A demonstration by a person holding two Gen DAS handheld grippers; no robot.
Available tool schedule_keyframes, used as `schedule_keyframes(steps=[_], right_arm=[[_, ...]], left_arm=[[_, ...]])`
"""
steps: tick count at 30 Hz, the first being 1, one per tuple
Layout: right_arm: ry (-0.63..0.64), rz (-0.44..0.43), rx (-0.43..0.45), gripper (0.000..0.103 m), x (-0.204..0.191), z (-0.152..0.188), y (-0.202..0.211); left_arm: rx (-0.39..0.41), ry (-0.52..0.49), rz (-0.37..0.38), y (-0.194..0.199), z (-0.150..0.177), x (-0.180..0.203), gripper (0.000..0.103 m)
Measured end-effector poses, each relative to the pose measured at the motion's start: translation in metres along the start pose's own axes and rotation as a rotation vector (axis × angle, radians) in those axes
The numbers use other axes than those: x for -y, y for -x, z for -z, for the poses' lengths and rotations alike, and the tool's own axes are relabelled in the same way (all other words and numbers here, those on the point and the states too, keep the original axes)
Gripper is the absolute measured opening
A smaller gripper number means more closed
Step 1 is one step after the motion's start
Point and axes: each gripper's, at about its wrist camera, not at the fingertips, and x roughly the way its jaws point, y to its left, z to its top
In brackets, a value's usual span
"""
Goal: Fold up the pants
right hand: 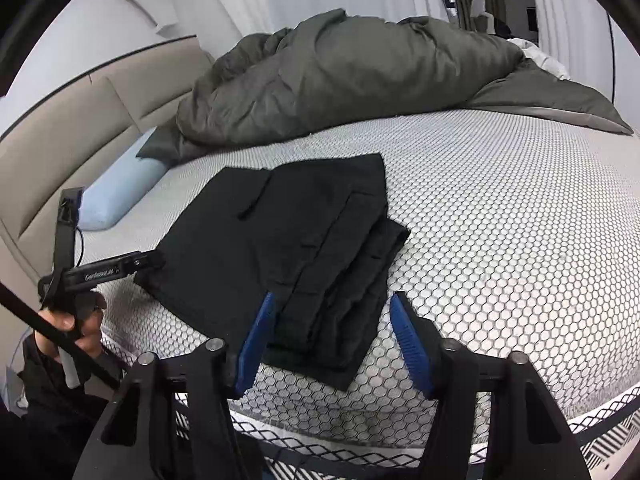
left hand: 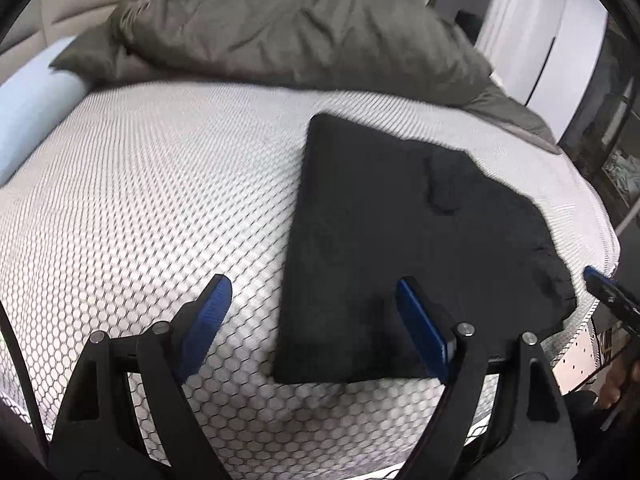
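1. We are holding the left gripper (left hand: 314, 320) nearest the lens, its jaws standing wide with nothing between them, over the near left edge of the pants (left hand: 400, 240).
2. We are holding the right gripper (right hand: 332, 340) with its jaws partly apart, gripping nothing, above the pants' stacked near corner.
3. We are looking at the honeycomb-patterned mattress (left hand: 160, 200) carrying everything.
4. A grey duvet (right hand: 340, 80) is lying bunched at the far side.
5. The black pants are lying folded flat near the mattress's front edge.
6. A pale blue pillow (right hand: 124, 184) is resting by the headboard (right hand: 60, 140).
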Motion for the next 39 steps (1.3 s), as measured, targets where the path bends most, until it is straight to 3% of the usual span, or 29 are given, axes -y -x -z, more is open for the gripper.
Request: schedule_keyframes(steps=[4, 6, 8, 9, 10, 12, 20, 27, 32, 34, 39], right_arm=[[0.021, -0.038, -0.047, 0.046, -0.004, 0.004, -0.012], [0.006, -0.045, -0.090, 0.046, -0.002, 0.007, -0.024], [-0.021, -0.046, -0.116, 0.046, -0.003, 0.010, -0.036], [-0.026, -0.052, -0.117, 0.045, -0.003, 0.011, -0.038], [-0.017, -0.058, -0.113, 0.031, -0.006, 0.011, -0.039], [0.035, -0.041, -0.109, 0.026, -0.017, 0.008, -0.037], [0.024, -0.001, -0.089, 0.028, -0.017, 0.007, -0.020], [0.033, 0.035, 0.000, 0.028, -0.021, 0.005, 0.006], [0.012, -0.050, -0.092, 0.028, -0.021, 0.011, -0.020], [-0.010, -0.034, -0.122, 0.028, -0.017, 0.015, -0.033], [-0.002, -0.039, -0.052, 0.004, -0.024, 0.009, -0.011]], left_arm=[[0.043, -0.075, 0.066, 0.008, 0.001, 0.023, 0.082], [0.010, -0.150, 0.084, 0.002, 0.007, 0.040, 0.082], [-0.047, -0.217, 0.101, -0.011, 0.016, 0.055, 0.065], [-0.062, -0.255, 0.083, -0.016, 0.020, 0.060, 0.062], [-0.052, -0.290, 0.053, -0.017, 0.024, 0.065, 0.058], [-0.043, -0.316, 0.044, -0.016, 0.027, 0.070, 0.050], [-0.050, -0.284, 0.053, -0.016, 0.029, 0.067, 0.048], [-0.049, -0.285, 0.050, -0.015, 0.029, 0.066, 0.048], [-0.050, -0.285, 0.048, -0.016, 0.029, 0.064, 0.048], [-0.050, -0.285, 0.048, -0.015, 0.029, 0.064, 0.048], [-0.046, -0.259, 0.069, -0.009, 0.028, 0.057, 0.048]])
